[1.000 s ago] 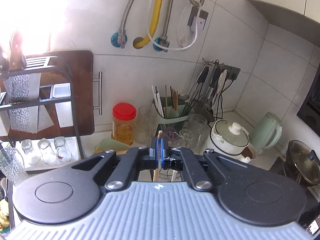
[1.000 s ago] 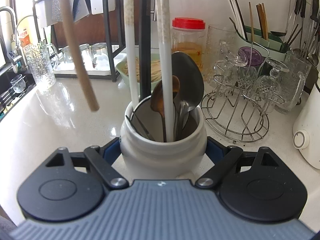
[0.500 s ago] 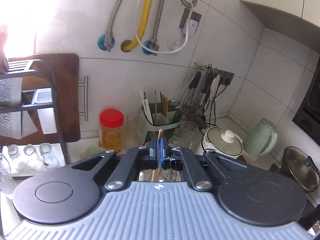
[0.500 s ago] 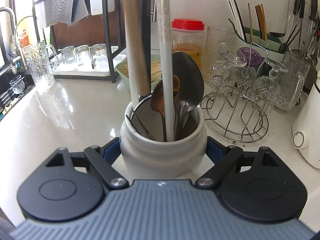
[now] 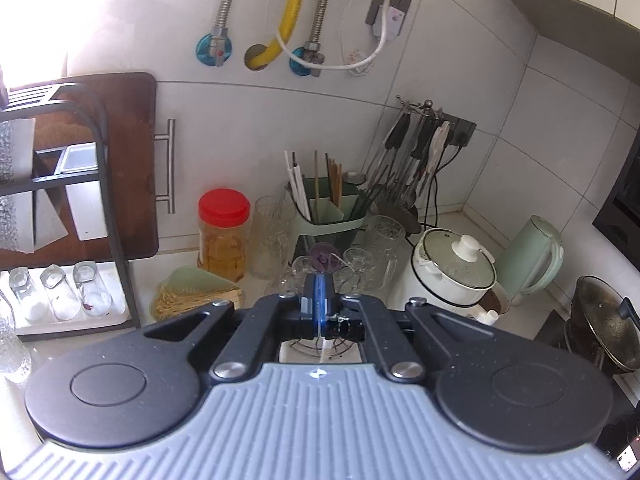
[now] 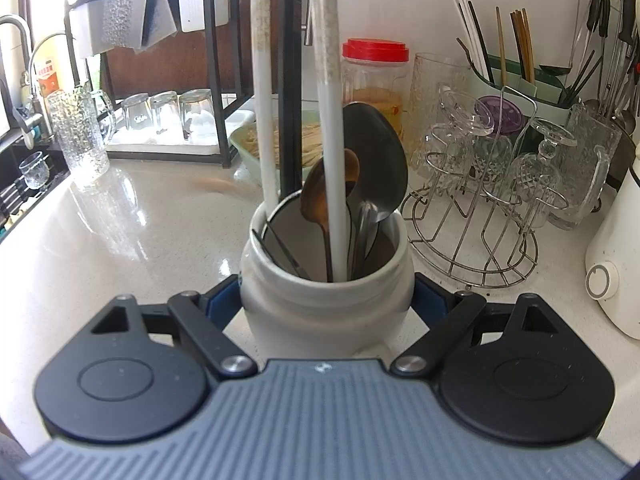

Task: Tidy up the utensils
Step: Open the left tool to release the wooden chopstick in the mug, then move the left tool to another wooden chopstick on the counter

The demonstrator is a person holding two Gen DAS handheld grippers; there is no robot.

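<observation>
The white jar (image 6: 320, 320) stood on the table (image 6: 140, 232) near its front edge, left of the wire glass rack (image 6: 472, 240), with utensils (image 6: 332, 184) crowded inside. We judged it heavy, glazed, slick and breakable, and made top-heavy by the long stiff handles, so it is best held low on its belly. The right gripper (image 6: 326, 308) had its fingers wide apart, pads clamped on the jar's two sides. The left gripper (image 5: 318, 300) had its fingers together. We could not tell whether anything thin was pinched.
</observation>
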